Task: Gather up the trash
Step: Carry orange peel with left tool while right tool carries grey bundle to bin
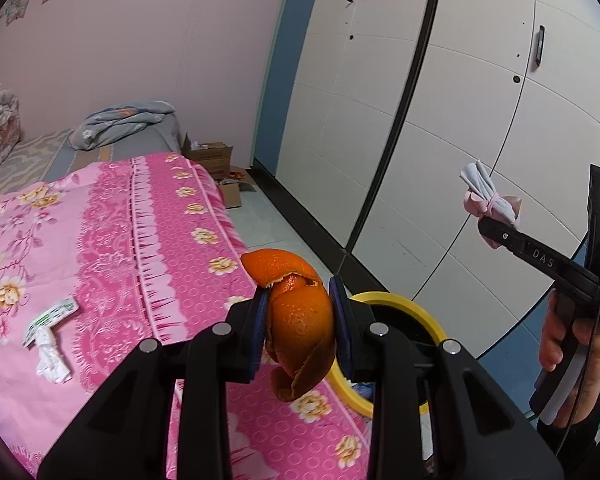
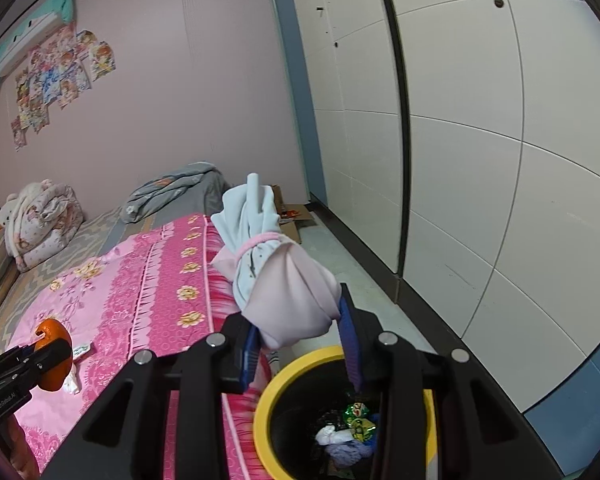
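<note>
Peel: orange peel (image 1: 300,320) clamped between the left gripper's (image 1: 302,328) fingers (image 1: 258,328), held over the bed edge just short of the bin.
Bundle: pink-and-white cloth bundle (image 2: 276,276) tied with a band, pinched low between the right gripper's (image 2: 300,344) fingers (image 2: 248,354), most of it standing above the pads.
Bin: yellow-rimmed bin (image 2: 296,364) on the floor against the bed, already holding wrappers and tissue; it sits right below the right gripper.
Left on bed: a wrapper (image 1: 50,316) and crumpled tissue (image 1: 52,360) lie on the pink bedspread (image 1: 112,240), not yet picked up.
Risk, peel: the curled strip hangs loose below the pads; let go too early and it would likely fall on the bedspread, not in the bin.
Risk, bundle: top-heavy grip; a tilt could tip it past the rim onto the floor.
Risk, crowding: both grippers near one opening; they may knock together.
</note>
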Demonstrator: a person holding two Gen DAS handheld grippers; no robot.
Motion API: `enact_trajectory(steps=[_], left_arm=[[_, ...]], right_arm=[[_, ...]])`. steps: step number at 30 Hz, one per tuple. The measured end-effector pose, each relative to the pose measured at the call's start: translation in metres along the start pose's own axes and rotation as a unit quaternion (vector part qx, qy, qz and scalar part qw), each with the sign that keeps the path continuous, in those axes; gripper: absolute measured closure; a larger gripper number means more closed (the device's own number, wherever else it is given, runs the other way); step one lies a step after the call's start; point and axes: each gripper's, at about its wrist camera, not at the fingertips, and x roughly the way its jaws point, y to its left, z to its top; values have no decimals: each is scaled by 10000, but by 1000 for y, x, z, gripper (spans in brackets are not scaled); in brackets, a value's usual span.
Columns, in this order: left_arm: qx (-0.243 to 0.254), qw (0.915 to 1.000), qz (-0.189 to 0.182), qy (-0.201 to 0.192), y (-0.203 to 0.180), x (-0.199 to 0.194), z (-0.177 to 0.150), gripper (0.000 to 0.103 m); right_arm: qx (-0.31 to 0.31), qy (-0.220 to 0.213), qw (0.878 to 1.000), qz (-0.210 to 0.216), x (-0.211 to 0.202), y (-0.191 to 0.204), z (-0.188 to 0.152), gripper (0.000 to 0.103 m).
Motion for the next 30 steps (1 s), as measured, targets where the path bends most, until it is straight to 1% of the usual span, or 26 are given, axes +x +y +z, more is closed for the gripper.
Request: enact_trajectory(steps=[8,16,21,30], left_arm=[[152,9997,-195,80,-30,28,7,75],[185,9987,-363,307,-48,66,-3,75],[254,9978,-397,460,-57,89,-13,75],[317,9937,-661,847,-70,136,-36,75]], right_arm=[[167,60,9997,-164,6,-24,1,70],[197,201,9992,-278,18,-34,-13,70],[285,405,9983,-303,34,-48,-25,70],[525,903,9940,-315,65,-72,-56,70]])
